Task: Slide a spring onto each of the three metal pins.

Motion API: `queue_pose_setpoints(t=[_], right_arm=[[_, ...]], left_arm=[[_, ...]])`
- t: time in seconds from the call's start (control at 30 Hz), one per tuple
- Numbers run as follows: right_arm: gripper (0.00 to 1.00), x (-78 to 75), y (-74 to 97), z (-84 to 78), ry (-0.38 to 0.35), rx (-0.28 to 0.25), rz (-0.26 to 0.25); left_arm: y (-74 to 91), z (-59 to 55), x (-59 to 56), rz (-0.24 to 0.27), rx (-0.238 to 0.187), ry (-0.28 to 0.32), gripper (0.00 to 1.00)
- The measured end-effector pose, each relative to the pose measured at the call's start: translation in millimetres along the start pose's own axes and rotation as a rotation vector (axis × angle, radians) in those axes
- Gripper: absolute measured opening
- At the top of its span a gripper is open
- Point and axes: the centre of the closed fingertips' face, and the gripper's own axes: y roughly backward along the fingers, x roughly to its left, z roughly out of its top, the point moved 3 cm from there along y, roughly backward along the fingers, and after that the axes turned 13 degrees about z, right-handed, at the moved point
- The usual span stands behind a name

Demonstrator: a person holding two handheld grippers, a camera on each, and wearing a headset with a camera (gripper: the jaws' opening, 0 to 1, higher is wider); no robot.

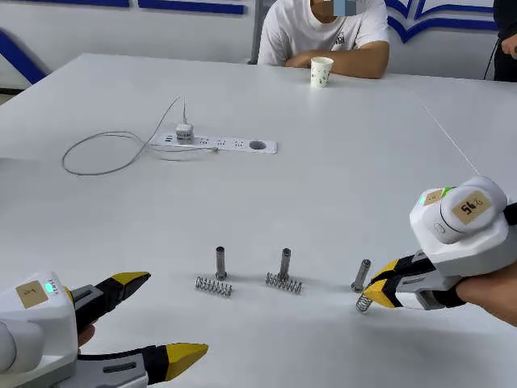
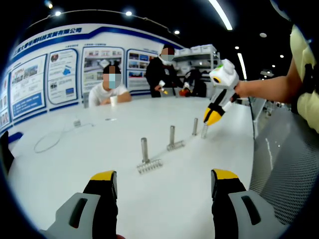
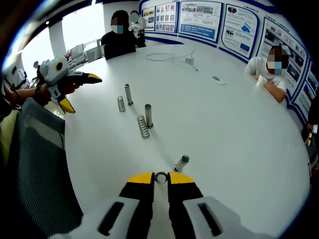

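Right gripper view — right hand-held gripper (image 3: 160,179) clamps small coiled steel spring (image 3: 160,173) beside grey metal pin (image 3: 181,162) for threading; left hand-held gripper (image 2: 164,177) gapes.

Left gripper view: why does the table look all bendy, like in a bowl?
Left gripper view: a fisheye lens curves the table and posters; ceiling lights make bright spots. Right gripper view: same bending, window glares white, held spring looks sharp. Head view: lines straight, shadows soft.

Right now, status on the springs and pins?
Right gripper shut on a spring, beside the right pin. Left gripper open, apart. Other two springs lie flat by their pins, none threaded.
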Motion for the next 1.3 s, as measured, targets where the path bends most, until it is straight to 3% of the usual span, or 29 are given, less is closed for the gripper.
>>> queue_pose_setpoints(t=[0.87, 1.3], right_arm=[[0.11, 8.1, 30.5, 30.9, -0.010, -0.022, -0.005], [0.11, 2.4, 41.5, 43.0, 0.004, -0.035, -0.026]], left_arm=[[-0.7, -4.7, -0.9, 0.001, 0.000, 0.017, 0.78], [-0.7, -5.3, -0.4, 0.004, -0.001, 0.024, 0.78]])
